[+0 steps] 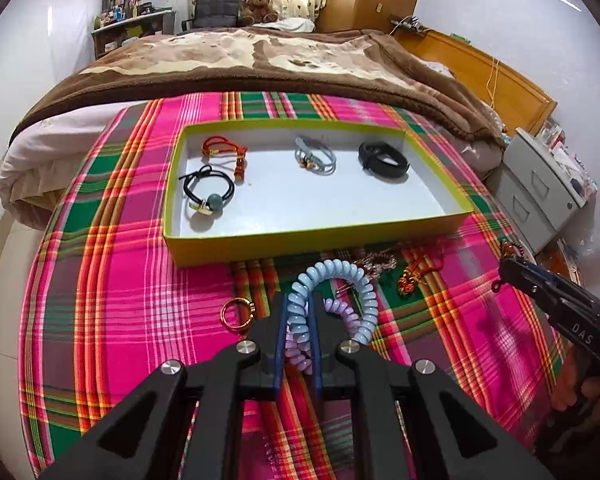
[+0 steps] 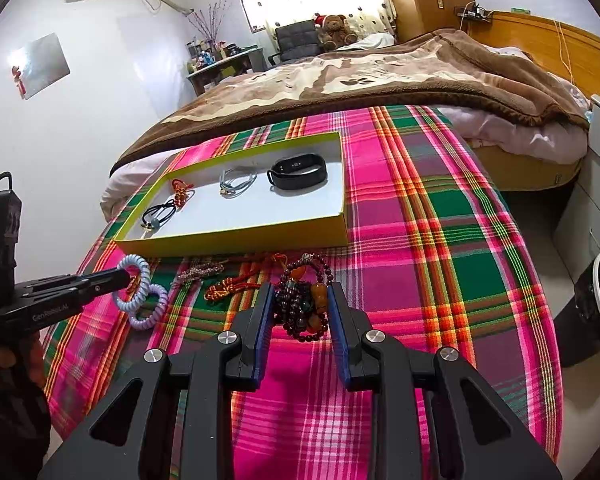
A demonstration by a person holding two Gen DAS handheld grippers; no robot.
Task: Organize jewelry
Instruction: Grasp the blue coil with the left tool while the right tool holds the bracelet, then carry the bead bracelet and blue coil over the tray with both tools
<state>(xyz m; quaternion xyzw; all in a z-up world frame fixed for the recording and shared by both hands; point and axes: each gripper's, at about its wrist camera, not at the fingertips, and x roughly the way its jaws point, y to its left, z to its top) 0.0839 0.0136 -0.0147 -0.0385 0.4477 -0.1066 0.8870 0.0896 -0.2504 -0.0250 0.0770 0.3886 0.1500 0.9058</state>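
Note:
A yellow-rimmed tray (image 1: 316, 240) (image 2: 236, 242) on the plaid cloth holds a red cord bracelet (image 1: 224, 148), a black hair tie with a bead (image 1: 208, 194), a pale blue band (image 1: 314, 156) and a black wristband (image 1: 384, 159) (image 2: 298, 171). My left gripper (image 1: 302, 300) (image 2: 124, 278) is shut on a blue and lilac spiral hair tie (image 1: 340, 280) (image 2: 140, 292), just above the cloth in front of the tray. My right gripper (image 2: 300, 292) (image 1: 504, 268) is closed on a dark bead bracelet with amber beads (image 2: 306, 304).
On the cloth in front of the tray lie a gold ring (image 1: 238, 314), a pinkish bead chain (image 1: 374, 264) (image 2: 200, 271) and a red-gold knotted cord (image 1: 412, 276) (image 2: 236, 286). A brown blanket (image 1: 260, 60) covers the bed behind. A grey drawer unit (image 1: 540, 188) stands right.

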